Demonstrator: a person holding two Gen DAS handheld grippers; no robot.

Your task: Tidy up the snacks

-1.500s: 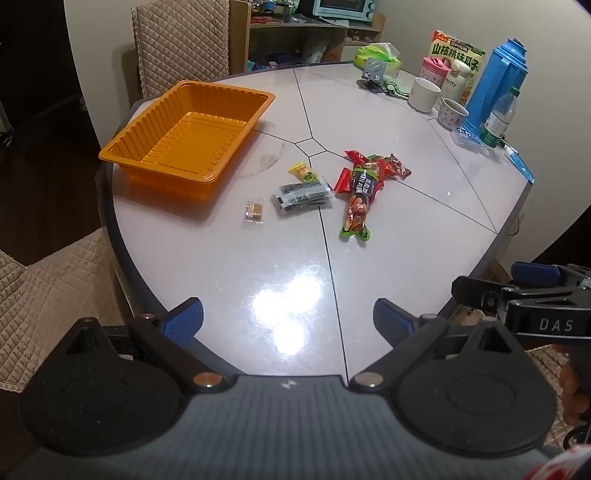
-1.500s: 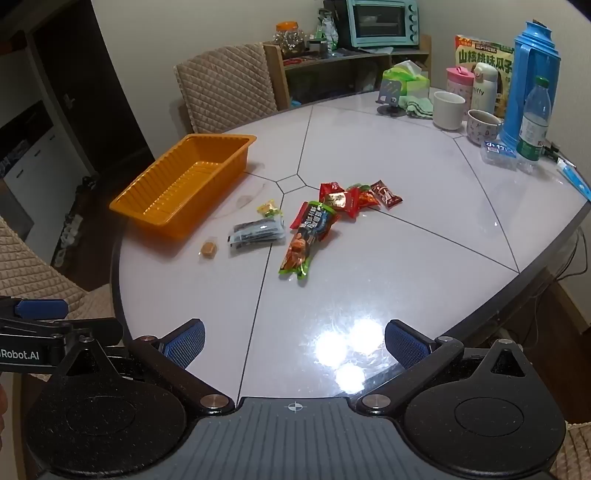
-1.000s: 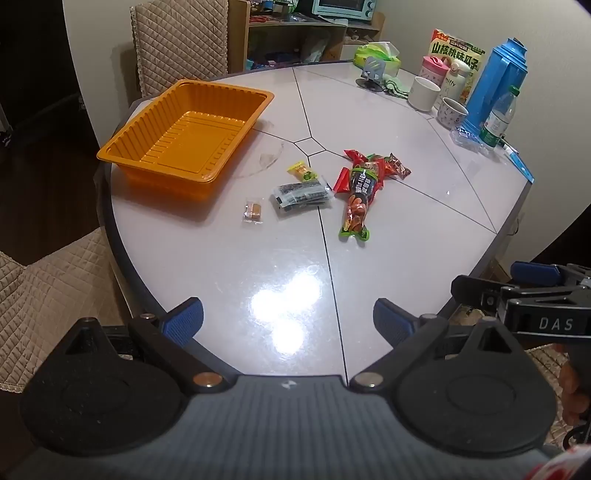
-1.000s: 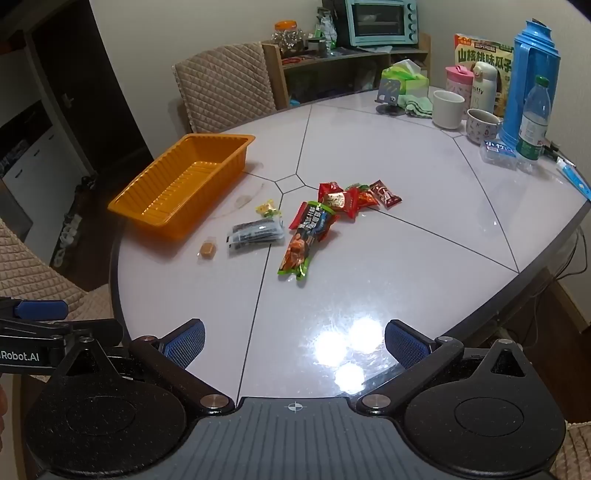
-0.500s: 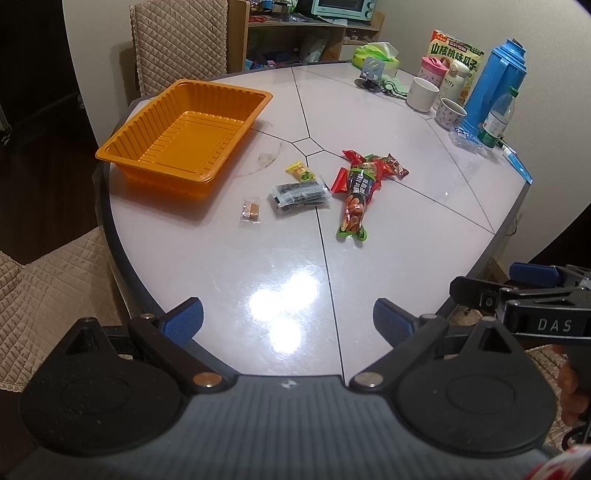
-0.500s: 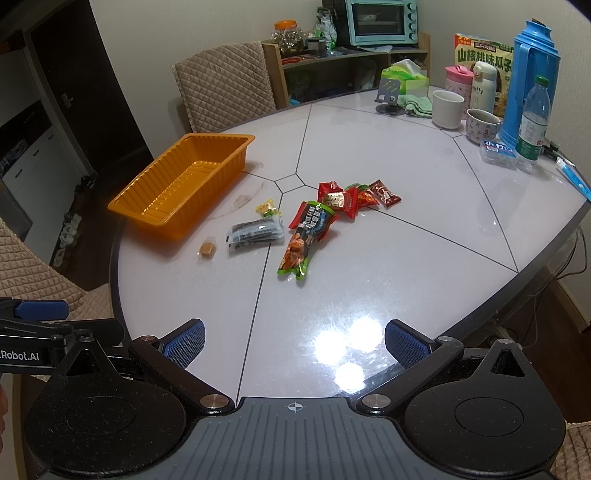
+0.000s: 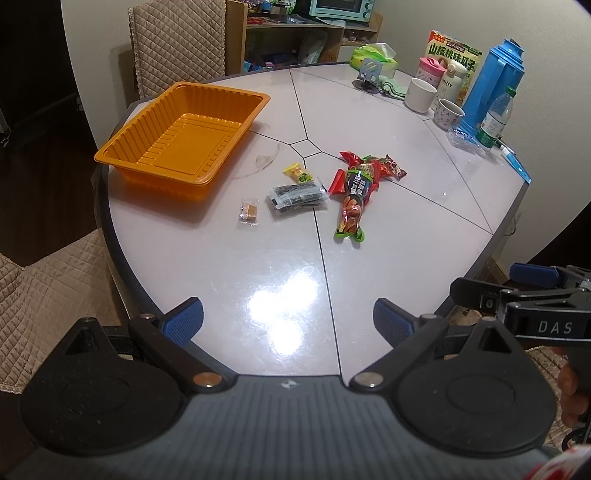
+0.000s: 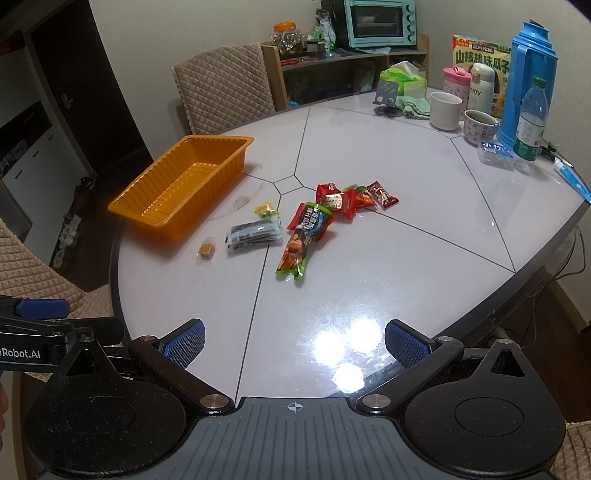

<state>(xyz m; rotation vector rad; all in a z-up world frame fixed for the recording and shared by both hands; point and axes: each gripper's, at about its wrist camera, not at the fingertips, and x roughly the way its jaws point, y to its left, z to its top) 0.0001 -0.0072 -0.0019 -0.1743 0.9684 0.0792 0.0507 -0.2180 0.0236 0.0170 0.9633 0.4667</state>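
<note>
An empty orange tray sits at the table's left. Snacks lie loose mid-table: a small brown candy, a dark flat packet, a small yellow packet, a long green-edged bag and several red packets. My left gripper is open and empty at the near table edge. My right gripper is open and empty, also at the near edge, far from the snacks.
At the back right stand a blue thermos, a water bottle, cups, a snack box and a tissue box. Quilted chairs stand around the table. A shelf with a toaster oven is behind.
Both grippers have drifted slightly; the views shift a little. Nothing on the table has moved and both grippers stay open.
</note>
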